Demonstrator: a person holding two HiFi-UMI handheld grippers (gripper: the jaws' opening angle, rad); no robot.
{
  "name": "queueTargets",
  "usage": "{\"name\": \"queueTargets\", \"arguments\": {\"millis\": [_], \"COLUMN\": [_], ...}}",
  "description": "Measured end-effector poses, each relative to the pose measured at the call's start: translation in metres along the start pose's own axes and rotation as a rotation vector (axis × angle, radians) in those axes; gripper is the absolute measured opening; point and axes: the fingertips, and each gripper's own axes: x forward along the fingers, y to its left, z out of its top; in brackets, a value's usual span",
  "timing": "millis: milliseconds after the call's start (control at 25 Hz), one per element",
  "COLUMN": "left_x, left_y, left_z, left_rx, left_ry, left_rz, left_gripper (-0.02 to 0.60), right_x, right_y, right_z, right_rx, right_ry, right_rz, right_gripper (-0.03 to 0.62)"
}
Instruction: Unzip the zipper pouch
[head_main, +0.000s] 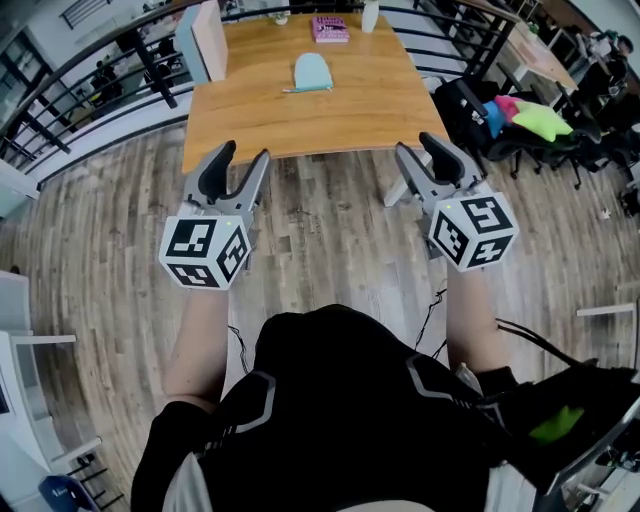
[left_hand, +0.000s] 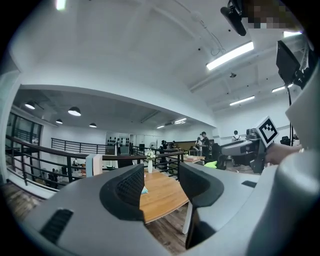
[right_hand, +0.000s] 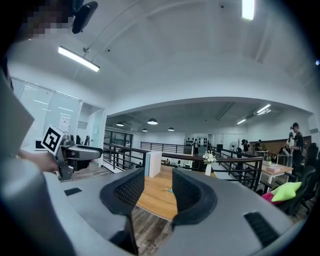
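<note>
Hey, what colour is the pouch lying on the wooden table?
The pouch is pale mint green; it shows best in the head view.

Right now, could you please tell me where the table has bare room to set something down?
The near half of the table, between the pouch and the front edge, is bare across its width. The far end is crowded: book, vase and white box.

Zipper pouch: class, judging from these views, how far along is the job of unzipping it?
Done: nothing visible. The pouch lies on the table, apart from both tools, its zip too small to read. In hand: nothing; the left tool and right tool both stand open and empty, short of the table's near edge. Left: reach the pouch, hold it, pull the zip open.
</note>
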Motion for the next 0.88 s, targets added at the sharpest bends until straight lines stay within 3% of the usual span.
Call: {"name": "queueTargets", "arguments": {"millis": [280,600,880], "left_x": [0.030,0.111,0.173], "left_y": [0.018,0.054,0.110], "left_z": [-0.015,-0.009,-0.005], "left_rx": [-0.016,0.023,0.002], "left_ry": [0.008,-0.023,-0.020], "left_rz": [0.032,-0.042,-0.066], "left_gripper": [0.236,0.238,0.238], "right_x": [0.036,0.107,0.183], "right_y": [-0.011,-0.038,-0.060], "right_z": [-0.013,-0.009,0.006], "right_rx": [-0.015,-0.025,-0.053], "right_ry": [0.021,0.028,0.058], "right_rz": [0.045,0.023,0.019], "right_gripper": [0.186,0.186,0.186]}}
